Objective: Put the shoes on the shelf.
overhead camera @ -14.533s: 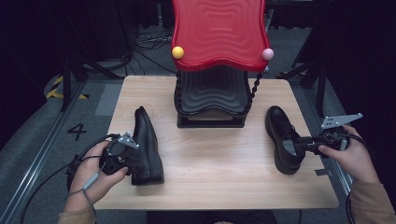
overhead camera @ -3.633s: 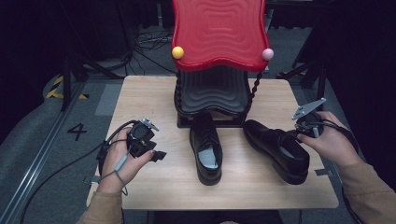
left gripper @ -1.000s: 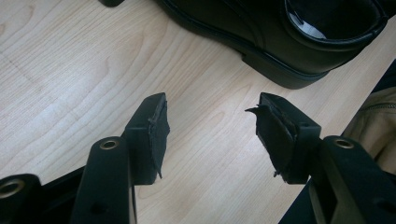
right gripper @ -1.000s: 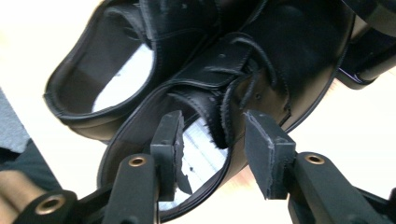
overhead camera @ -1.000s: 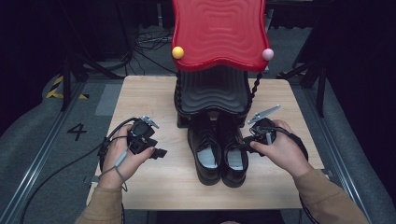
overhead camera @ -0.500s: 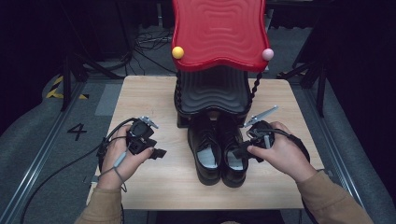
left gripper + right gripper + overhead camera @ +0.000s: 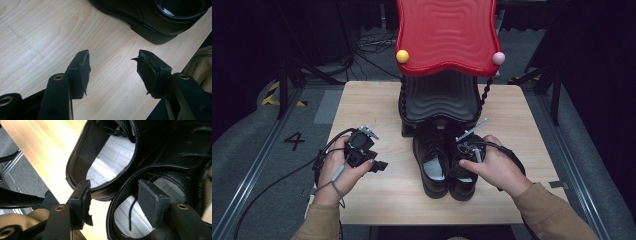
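At centre frame, the right gripper [image 7: 462,162] has just been opening, fingers wide astride the right shoe's [image 7: 463,186] heel wall; left gripper [image 7: 379,165] fingers wide, empty.

I'm seeing two glossy black shoes: the left shoe [image 7: 432,160] and the right shoe [image 7: 463,172], both showing pale grey insoles with fine stripes. The bench [image 7: 372,107] is showing light wood grain. The stand's top [image 7: 446,35] is glowing red with a rippled pattern, a yellow ball [image 7: 402,56] and a pink ball [image 7: 498,58] at its corners. Both sleeves are reading tan. Each gripper is looking black.
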Tool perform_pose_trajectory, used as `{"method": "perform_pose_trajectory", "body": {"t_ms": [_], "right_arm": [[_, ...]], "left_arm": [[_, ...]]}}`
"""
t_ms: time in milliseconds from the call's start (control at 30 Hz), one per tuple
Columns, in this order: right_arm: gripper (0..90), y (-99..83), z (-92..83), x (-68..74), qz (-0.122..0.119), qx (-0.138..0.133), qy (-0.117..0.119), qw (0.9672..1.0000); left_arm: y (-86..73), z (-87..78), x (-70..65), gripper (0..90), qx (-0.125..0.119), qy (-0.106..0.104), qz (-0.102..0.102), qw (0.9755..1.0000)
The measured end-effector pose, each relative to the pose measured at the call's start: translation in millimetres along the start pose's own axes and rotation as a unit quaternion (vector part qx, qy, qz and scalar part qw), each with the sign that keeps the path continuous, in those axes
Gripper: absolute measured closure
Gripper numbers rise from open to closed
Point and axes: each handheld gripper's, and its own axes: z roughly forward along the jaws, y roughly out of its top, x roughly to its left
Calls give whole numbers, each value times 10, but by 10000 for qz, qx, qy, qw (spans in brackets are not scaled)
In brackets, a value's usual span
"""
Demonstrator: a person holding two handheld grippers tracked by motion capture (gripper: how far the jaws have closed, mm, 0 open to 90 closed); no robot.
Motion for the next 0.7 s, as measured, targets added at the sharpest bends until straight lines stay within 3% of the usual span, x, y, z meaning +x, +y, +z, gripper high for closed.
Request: {"method": "perform_pose_trajectory", "body": {"t_ms": [200,533,633,700], "right_arm": [[442,45,115,-15,115,4,114,9999],[412,33,117,3,256,-45,93,9996],[430,35,106,-38,458,-63,176,9988],[418,43,126,-59,515,-60,-88,9986]], "left_arm": [[0,7,-3,442,6,5,-16,10000],[9,11,2,440,15,2,16,10000],[11,17,2,441,17,0,13,10000],[10,17,2,441,16,-5,12,10000]]}}
